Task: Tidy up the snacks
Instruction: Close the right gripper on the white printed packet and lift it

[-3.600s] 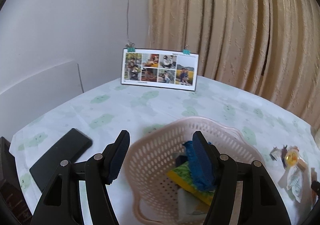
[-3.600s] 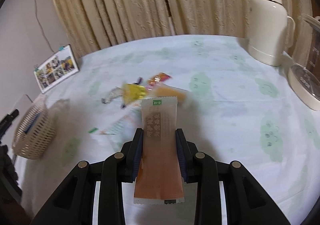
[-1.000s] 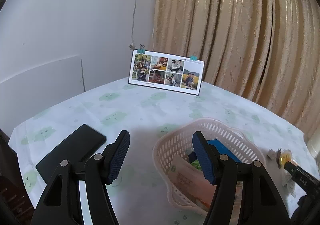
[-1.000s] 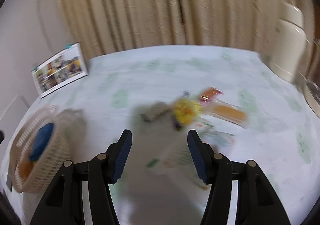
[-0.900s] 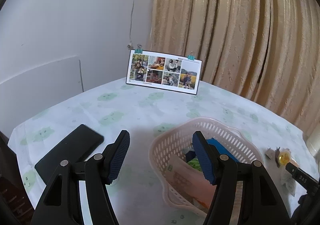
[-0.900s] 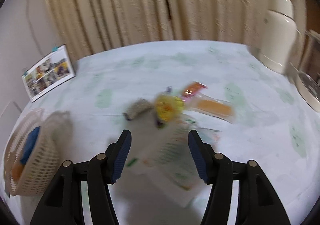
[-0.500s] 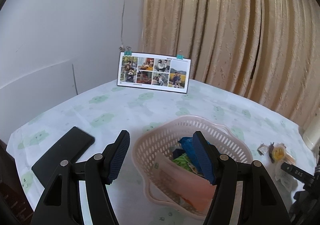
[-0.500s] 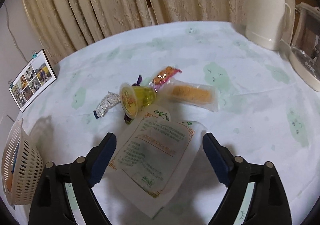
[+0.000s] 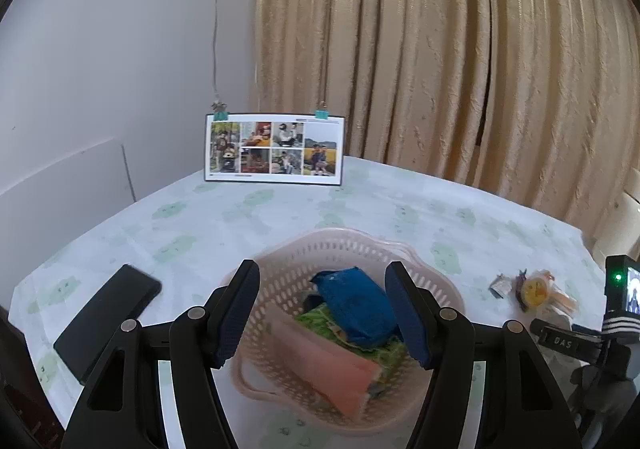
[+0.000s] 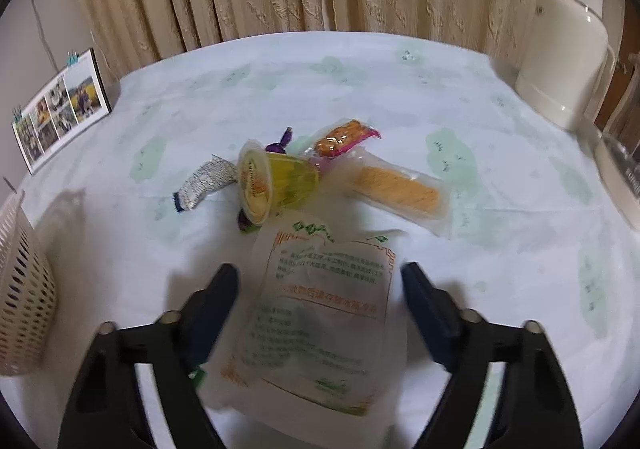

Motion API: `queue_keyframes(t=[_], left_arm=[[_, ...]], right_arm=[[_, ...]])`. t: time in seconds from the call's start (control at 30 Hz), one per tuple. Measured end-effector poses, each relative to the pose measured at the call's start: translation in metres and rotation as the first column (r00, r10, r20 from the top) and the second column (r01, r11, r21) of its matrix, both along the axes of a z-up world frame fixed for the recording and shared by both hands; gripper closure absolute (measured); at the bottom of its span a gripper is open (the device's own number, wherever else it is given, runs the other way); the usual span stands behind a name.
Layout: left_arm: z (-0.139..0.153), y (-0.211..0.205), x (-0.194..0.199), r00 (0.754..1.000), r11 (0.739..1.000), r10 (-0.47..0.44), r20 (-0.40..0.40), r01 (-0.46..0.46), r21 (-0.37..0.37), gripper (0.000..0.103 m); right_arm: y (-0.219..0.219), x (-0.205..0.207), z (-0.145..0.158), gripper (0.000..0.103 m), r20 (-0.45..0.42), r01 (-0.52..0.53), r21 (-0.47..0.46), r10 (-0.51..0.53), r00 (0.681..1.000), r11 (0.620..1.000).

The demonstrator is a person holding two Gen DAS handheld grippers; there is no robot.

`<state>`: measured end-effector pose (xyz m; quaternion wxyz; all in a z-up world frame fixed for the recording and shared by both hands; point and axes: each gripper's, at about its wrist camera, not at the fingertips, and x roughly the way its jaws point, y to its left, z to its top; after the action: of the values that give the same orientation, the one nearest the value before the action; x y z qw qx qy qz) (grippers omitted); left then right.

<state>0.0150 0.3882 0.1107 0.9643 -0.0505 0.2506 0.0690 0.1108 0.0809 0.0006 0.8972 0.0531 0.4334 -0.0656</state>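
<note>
A pink perforated basket (image 9: pixel 352 245) sits on the table under my open left gripper (image 9: pixel 322 313). In it lie a blue packet (image 9: pixel 356 301), a green packet (image 9: pixel 320 319) and an orange-pink packet (image 9: pixel 328 365). My right gripper (image 10: pixel 320 289) is wide open and straddles a flat white packet with orange and green print (image 10: pixel 320 313). Beyond it lie a yellow jelly cup (image 10: pixel 276 183), a silver wrapper (image 10: pixel 204 183), a purple candy (image 10: pixel 280 143), an orange-red snack (image 10: pixel 344 135) and a clear-wrapped yellow bar (image 10: pixel 394 191). The basket's side (image 10: pixel 22 285) shows at the left edge.
A black phone (image 9: pixel 108 315) lies left of the basket. A photo card (image 9: pixel 274 147) stands at the table's back by the curtain. A white thermos (image 10: pixel 564 49) and a clear appliance (image 10: pixel 620 161) stand at the right. The other gripper's camera body (image 9: pixel 616 297) shows at the left wrist view's right edge.
The orange-pink packet left my right gripper and now lies in the basket. My right gripper swung back to the snack pile, opened wide and lowered over the white packet. The left gripper drifted slightly.
</note>
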Motion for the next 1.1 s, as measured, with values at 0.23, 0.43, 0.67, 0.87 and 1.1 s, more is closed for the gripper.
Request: queue_keyframes(t=[0.23,0.43,0.67,0.87,1.1], left_arm=[[0.000,-0.019,0.004,0.999,0.999,-0.036,-0.008,0.036,0.015,0.037],[0.000,-0.040,0.007,0.997,0.997,-0.070,-0.015,0.070,0.038,0.037],[-0.002,-0.067,0.015,0.992,0.990,-0.123,-0.031,0.124,0.059,0.037],[-0.001,-0.101,0.022,0.979,0.976,-0.202,-0.034,0.204,0.077,0.037],[-0.009,-0.142,0.039,0.939,0.939,-0.336,-0.070,0.340,0.046,0.037]], right_arm=[[-0.016,-0.008,0.003,0.058,0.021,-0.025,0.025,0.024,0.999,0.999],[-0.028,-0.018,0.005,0.060,0.030,-0.032,0.064,0.030,0.999,0.997],[-0.049,-0.030,0.009,0.060,0.039,-0.022,0.119,0.017,0.999,0.993],[-0.066,-0.039,0.013,0.060,0.057,-0.012,0.145,0.004,0.998,0.989],[-0.082,-0.048,0.018,0.060,0.077,-0.004,0.159,-0.009,0.997,0.987]])
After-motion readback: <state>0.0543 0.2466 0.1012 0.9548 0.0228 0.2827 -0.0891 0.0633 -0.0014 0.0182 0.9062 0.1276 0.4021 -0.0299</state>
